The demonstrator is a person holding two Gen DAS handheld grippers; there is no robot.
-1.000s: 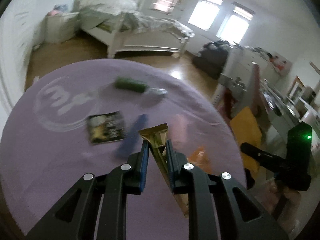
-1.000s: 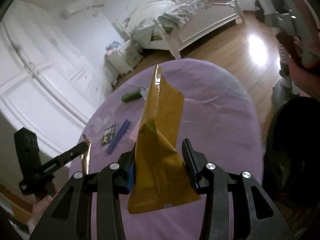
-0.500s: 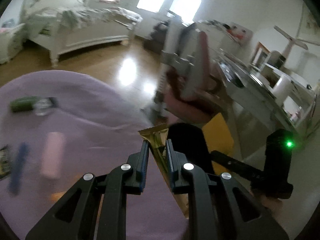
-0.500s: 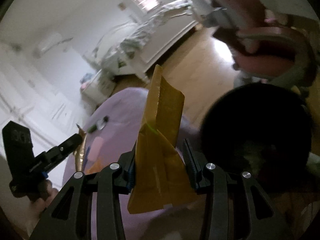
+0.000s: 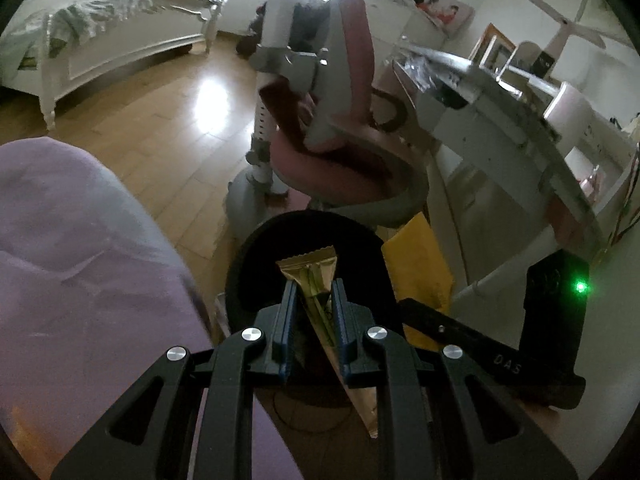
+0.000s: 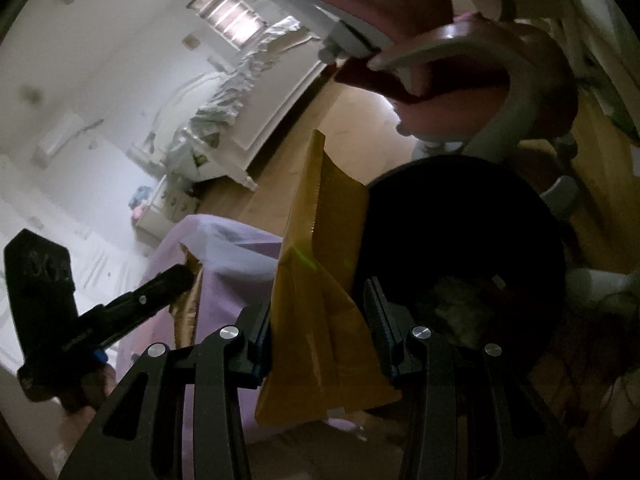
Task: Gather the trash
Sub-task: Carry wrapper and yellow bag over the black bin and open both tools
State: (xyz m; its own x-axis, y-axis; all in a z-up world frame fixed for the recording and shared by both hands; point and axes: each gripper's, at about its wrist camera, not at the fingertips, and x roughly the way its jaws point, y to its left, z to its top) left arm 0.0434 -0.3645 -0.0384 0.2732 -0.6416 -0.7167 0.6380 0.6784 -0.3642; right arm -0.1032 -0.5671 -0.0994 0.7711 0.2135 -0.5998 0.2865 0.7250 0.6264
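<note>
Your left claw (image 5: 313,304) is pinching a narrow gold foil wrapper (image 5: 316,280), which sticks up between the pads directly over the round black bin (image 5: 256,264). Your right claw (image 6: 320,312) grips a crumpled mustard-yellow plastic bag (image 6: 320,280), held just beside the bin's left rim in its own view; inside the bin some dim, unclear rubbish shows. The lilac-covered round bench (image 5: 80,260) lies just left of the bin. Right behind the bin stands a pink and grey swivel chair (image 5: 340,152), its seat overhanging the bin's far edge. A white desk (image 5: 500,120) runs to the right of the bin, and a white bed (image 5: 120,32) stands well beyond it across the wooden floor (image 5: 160,120).
</note>
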